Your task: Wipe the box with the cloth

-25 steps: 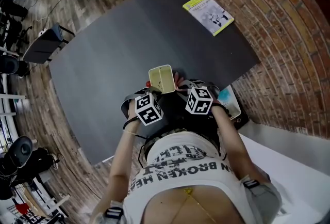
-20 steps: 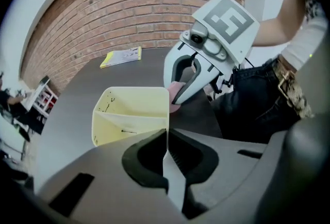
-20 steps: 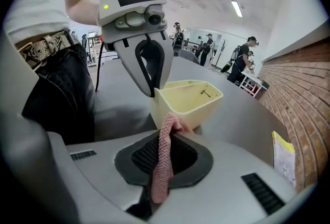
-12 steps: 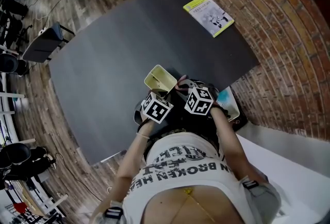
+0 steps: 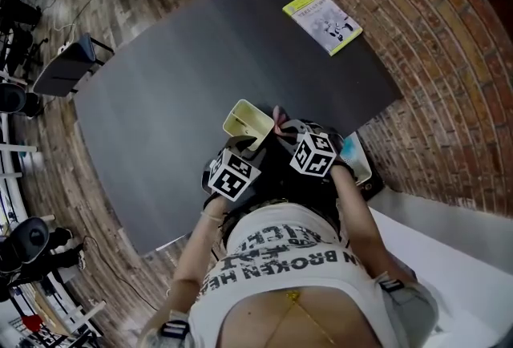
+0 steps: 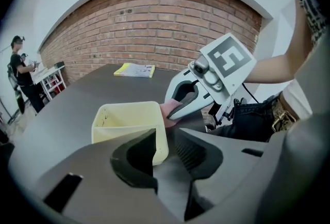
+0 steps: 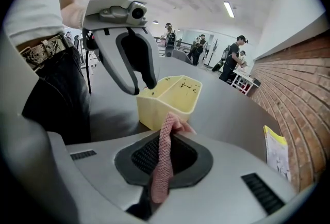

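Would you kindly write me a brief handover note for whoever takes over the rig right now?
Left gripper: jaws open, having just been opening; the near corner of the box stands between them, unpressed.
Right gripper: shut on the pink cloth, whose free end is by the box's outer wall.
Box: upright on the dark table, near the person's edge.
Done: cloth brought to the box; how much is wiped cannot be told.
Left: probably regrip the box and wipe; dark marks show inside.

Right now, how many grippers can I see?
2. The left gripper, its jaws just opening, straddles one wall of the yellow box; the right gripper beside it pinches the pink cloth. None seem hidden.
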Demonstrator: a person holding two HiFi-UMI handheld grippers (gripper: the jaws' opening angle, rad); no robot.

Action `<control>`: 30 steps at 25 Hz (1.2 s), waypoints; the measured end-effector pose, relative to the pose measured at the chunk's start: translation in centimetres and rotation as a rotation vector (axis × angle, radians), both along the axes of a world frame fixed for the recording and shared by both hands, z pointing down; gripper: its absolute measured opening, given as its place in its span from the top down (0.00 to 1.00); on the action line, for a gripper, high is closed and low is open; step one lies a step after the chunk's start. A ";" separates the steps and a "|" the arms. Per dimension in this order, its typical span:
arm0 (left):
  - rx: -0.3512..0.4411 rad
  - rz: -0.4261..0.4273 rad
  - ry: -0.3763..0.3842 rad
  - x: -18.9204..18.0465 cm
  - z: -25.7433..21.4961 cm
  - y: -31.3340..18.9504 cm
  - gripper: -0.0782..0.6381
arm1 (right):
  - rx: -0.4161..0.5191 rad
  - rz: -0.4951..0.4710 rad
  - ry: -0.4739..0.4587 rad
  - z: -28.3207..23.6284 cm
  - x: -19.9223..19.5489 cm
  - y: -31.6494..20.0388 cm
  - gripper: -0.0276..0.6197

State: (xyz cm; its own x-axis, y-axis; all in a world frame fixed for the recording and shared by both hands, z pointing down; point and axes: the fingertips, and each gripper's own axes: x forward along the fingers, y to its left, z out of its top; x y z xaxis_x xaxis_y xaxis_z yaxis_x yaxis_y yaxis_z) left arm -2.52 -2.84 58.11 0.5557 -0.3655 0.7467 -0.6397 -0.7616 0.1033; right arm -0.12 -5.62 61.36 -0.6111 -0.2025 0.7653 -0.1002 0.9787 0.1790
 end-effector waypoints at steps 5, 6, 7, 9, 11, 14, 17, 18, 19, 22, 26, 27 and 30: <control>0.146 0.141 -0.167 -4.4 -1.3 -0.8 0.76 | 0.000 0.042 -0.008 -0.2 0.7 -0.6 0.93; 0.176 0.201 -0.245 -5.4 -1.0 -1.0 0.76 | -0.001 0.047 -0.012 -0.3 0.8 -0.6 0.93; 0.207 0.274 -0.338 -6.5 -0.6 -1.2 0.76 | -0.002 0.052 -0.015 -0.4 0.9 -0.7 0.93; 0.262 0.431 -0.541 -8.5 0.5 -1.5 0.76 | -0.005 0.054 -0.014 -0.3 0.9 -0.6 0.93; 0.302 0.564 -0.689 -9.5 1.4 -1.8 0.76 | -0.004 0.053 -0.005 -0.2 1.0 -0.6 0.93; 0.329 0.679 -0.757 -9.2 2.6 -2.0 0.76 | -0.003 0.057 0.000 -0.1 0.9 -0.7 0.93; 0.328 0.732 -0.764 -8.3 3.9 -1.9 0.76 | -0.006 0.064 -0.001 -0.1 1.0 -0.9 0.93; 0.327 0.741 -0.776 -8.1 4.3 -2.0 0.76 | -0.007 0.065 0.000 0.0 1.1 -0.9 0.93; 0.327 0.745 -0.794 -8.1 4.7 -2.1 0.76 | -0.008 0.066 0.001 0.1 1.1 -0.9 0.93; 0.316 0.733 -0.834 -8.3 5.4 -2.4 0.76 | -0.011 0.069 0.003 0.3 1.3 -0.9 0.93; 0.273 0.724 -0.829 -8.1 5.3 -2.4 0.76 | -0.018 0.082 -0.002 0.3 1.4 -1.1 0.93; 0.263 0.722 -0.826 -8.0 5.3 -2.3 0.77 | -0.020 0.086 -0.006 0.2 1.3 -1.2 0.93; 0.230 0.697 -0.796 -7.6 5.0 -1.9 0.79 | -0.019 0.092 -0.021 -0.1 1.2 -1.7 0.93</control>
